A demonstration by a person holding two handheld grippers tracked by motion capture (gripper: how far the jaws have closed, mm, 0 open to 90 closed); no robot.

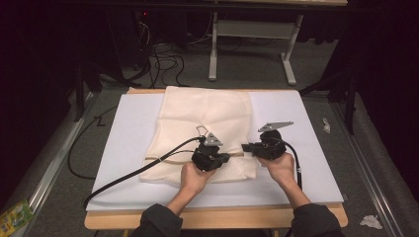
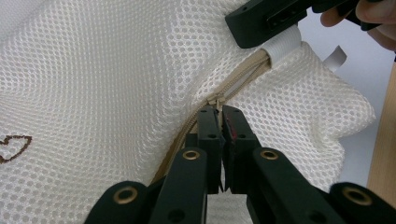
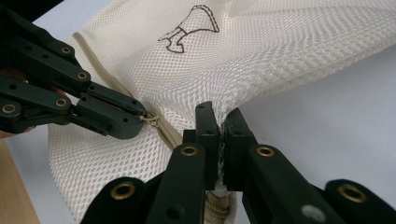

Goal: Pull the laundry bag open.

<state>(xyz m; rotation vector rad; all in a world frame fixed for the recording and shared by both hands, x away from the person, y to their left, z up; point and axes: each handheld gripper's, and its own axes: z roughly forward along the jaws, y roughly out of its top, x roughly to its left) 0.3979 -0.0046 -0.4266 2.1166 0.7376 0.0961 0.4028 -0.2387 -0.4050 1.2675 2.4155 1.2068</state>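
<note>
Your left gripper [image 2: 221, 114] has its fingers closed on the zipper pull [image 2: 214, 99] of the cream mesh laundry bag [image 1: 207, 123], while your right gripper [image 3: 218, 122] has its fingers clamped on the bag's white end tab [image 2: 285, 45] and bunched mesh at the zipper's end; this pairing appears intended to anchor the track so the slider can travel without dragging the fabric. The bag lies flat on the white sheet [image 1: 306, 163] covering the counter [image 1: 217, 217], with its zippered edge nearest you, between both hands.
</note>
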